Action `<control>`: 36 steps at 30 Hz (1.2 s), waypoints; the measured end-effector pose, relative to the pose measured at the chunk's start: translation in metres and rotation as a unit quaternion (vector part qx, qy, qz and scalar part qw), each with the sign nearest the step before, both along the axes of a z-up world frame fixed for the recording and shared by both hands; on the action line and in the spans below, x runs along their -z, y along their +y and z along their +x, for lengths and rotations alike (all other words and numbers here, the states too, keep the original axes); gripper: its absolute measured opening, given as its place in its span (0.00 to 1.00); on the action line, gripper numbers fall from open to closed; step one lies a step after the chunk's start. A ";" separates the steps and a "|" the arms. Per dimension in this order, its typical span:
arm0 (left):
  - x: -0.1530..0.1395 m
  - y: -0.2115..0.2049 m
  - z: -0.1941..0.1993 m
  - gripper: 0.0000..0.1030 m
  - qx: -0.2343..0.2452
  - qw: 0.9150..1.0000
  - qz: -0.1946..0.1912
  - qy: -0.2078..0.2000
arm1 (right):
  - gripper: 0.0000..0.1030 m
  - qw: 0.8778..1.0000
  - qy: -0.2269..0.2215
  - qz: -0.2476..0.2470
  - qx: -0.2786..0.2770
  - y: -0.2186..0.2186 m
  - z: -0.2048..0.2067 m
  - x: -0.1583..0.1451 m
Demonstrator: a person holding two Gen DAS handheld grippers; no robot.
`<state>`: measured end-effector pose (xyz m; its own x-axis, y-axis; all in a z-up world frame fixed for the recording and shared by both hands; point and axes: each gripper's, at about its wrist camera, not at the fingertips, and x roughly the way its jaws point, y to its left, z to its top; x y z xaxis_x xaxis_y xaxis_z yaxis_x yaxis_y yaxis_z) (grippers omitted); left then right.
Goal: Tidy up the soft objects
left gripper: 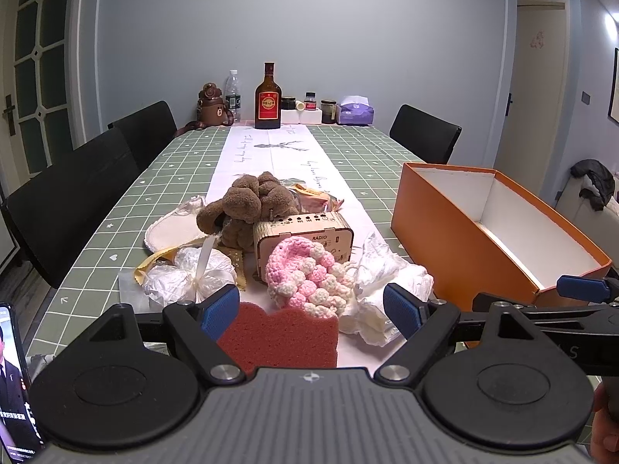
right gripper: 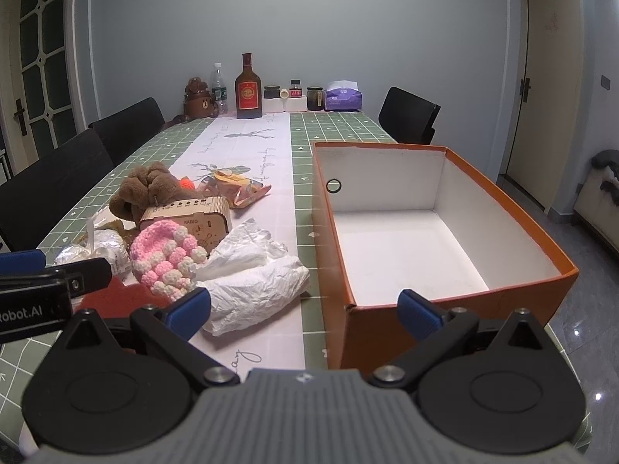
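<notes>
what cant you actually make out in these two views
- Red sponge: its near part is hidden behind the left gripper body in the left wrist view; the other gripper's arm covers part of it in the right wrist view.
- Brown plush toy: its lower part sits behind the wooden radio box.
- Phone: cut off by the left edge.
- Orange cardboard box: empty as far as seen; the right gripper hides its near corner.

"radio" on the wooden box [left gripper: 303, 237]; seemingly "robot.ai" on the left claw [right gripper: 29, 311].
</notes>
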<state>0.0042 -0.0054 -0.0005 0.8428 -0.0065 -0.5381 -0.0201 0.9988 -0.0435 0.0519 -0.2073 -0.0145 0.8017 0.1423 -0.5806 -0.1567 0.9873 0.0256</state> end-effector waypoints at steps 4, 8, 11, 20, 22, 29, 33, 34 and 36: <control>0.000 0.000 -0.001 0.96 0.002 1.000 -0.001 0.000 | 0.98 1.000 0.002 0.000 0.000 0.000 0.000 0.000; 0.000 -0.001 0.000 0.96 0.002 1.000 -0.002 0.000 | 0.98 1.000 0.004 0.000 0.001 0.001 0.001 0.001; 0.001 0.000 0.001 0.96 0.002 1.000 -0.003 0.000 | 0.98 1.000 0.004 0.001 0.000 0.000 0.001 0.001; 0.002 0.004 0.000 0.96 0.001 1.000 -0.008 -0.001 | 0.98 1.000 0.006 -0.004 -0.001 0.003 0.002 0.001; 0.002 0.005 0.001 0.96 0.002 1.000 -0.010 0.001 | 0.98 1.000 0.006 -0.005 -0.001 0.003 0.002 0.001; 0.002 0.007 0.002 0.96 0.001 1.000 -0.013 0.001 | 0.98 1.000 0.007 -0.004 0.000 0.003 0.003 0.002; 0.003 0.008 0.002 0.96 0.001 1.000 -0.013 0.001 | 0.98 1.000 0.006 -0.005 0.000 0.003 0.003 0.002; 0.003 0.008 0.002 0.96 0.001 1.000 -0.013 0.002 | 0.98 1.000 0.006 -0.004 0.000 0.003 0.003 0.002; 0.003 0.008 0.002 0.96 -0.001 1.000 -0.014 0.001 | 0.98 1.000 0.006 -0.005 0.000 0.003 0.003 0.002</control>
